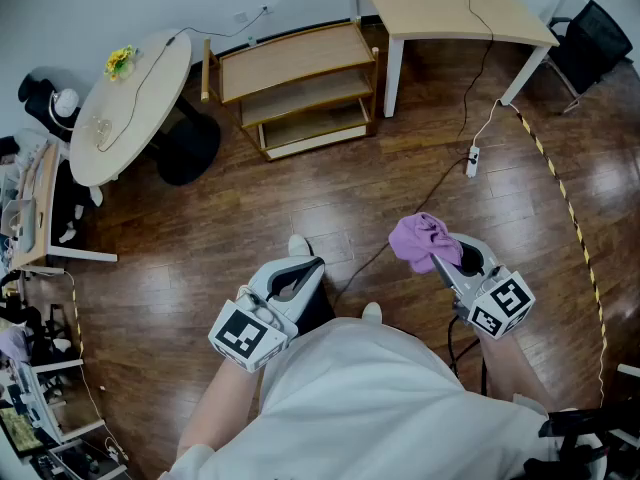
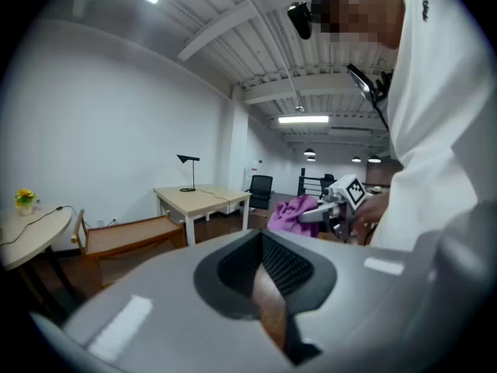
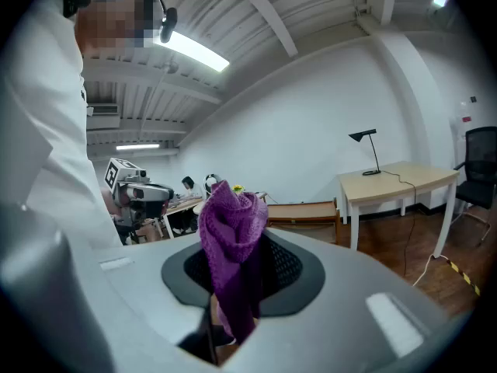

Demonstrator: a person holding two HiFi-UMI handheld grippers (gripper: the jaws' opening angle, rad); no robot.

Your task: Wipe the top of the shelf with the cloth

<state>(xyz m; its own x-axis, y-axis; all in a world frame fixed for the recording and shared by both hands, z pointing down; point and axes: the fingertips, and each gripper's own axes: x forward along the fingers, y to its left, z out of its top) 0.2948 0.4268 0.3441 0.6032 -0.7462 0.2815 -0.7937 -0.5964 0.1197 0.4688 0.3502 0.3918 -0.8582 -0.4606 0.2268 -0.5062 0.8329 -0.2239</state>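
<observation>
The right gripper (image 1: 441, 259) has its jaws clamped on the purple cloth (image 1: 424, 239), which bunches above the tips in a loose wad. The left gripper (image 1: 293, 276) carries nothing: its jaws are drawn close, with only a thin slit between them. Both are held at the person's waist, well apart from the shelf (image 1: 296, 89), a low wooden unit standing on the floor (image 1: 300, 208) by the wall, between the round table (image 1: 140, 98) and the desk (image 1: 440, 8). Its top board looks bare and untouched, so the step in hand is probably the approach. To do it well, step in close, minding the cable (image 1: 420, 193) across the floor. Lower the cloth flat onto the top board so that the wad spreads and the jaw tips do not scrape the wood, then sweep from one end edge to the other in overlapping passes, with the grip firm enough that the cloth cannot pull free
</observation>
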